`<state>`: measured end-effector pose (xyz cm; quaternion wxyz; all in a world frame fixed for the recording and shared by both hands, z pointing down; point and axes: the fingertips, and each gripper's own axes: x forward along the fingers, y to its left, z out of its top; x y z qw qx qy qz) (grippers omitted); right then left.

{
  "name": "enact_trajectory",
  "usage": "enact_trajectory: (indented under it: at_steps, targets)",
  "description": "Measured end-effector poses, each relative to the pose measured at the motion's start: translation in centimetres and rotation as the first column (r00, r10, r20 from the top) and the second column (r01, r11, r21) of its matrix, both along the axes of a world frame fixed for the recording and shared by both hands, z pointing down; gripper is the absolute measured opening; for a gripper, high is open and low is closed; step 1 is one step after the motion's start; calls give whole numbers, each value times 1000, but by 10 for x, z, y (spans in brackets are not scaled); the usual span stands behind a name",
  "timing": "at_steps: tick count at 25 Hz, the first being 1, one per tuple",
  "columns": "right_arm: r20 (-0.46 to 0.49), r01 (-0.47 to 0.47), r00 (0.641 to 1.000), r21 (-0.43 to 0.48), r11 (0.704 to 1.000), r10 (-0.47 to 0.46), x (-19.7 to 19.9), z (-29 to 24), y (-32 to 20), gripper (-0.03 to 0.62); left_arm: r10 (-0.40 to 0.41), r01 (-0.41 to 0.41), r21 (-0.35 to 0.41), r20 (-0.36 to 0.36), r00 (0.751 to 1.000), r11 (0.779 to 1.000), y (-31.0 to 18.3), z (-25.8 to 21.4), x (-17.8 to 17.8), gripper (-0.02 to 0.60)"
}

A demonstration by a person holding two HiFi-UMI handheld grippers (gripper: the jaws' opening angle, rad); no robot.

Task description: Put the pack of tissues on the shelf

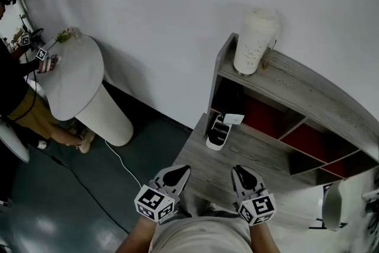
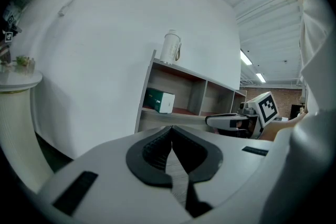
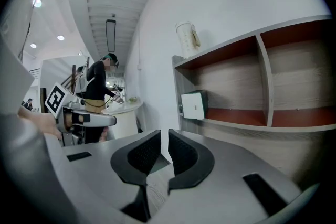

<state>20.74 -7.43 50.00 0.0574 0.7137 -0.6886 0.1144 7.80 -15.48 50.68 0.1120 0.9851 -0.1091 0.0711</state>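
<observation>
**Task item.** The pack of tissues [image 2: 159, 100] stood on the lower board of the shelf [image 1: 308, 95], inside the end compartment on the person's left. In the head view it lay at about 12 o'clock from the two claws. It sat upright and free of both claws, with nothing else visible in that compartment.

**Left claw** [image 2: 171, 131]. Clenched, jaw tips together, nothing between them. It hovered low over the wooden table [image 1: 260, 157] at 7 o'clock in the head view, well apart from the pack.

**Right claw** [image 3: 164, 139]. Clenched and empty, at 5 o'clock in the head view, also well short of the shelf.

**Other items.** A pale cylindrical container [image 1: 254, 41] stood on the shelf top above the pack's compartment.

**Progress.** Judged complete: the pack was placed and released, and both claws stood clear. No further handling appeared to be needed, save perhaps checking that the pack sat fully back from the board's edge.
</observation>
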Motion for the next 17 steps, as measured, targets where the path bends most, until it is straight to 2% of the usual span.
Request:
enact_trajectory:
  at_steps: [17]
  targets:
    - [29, 38, 999, 7, 999, -38, -17, 4, -1, 66, -45, 45, -7, 2, 999, 999, -1, 3, -20, 18]
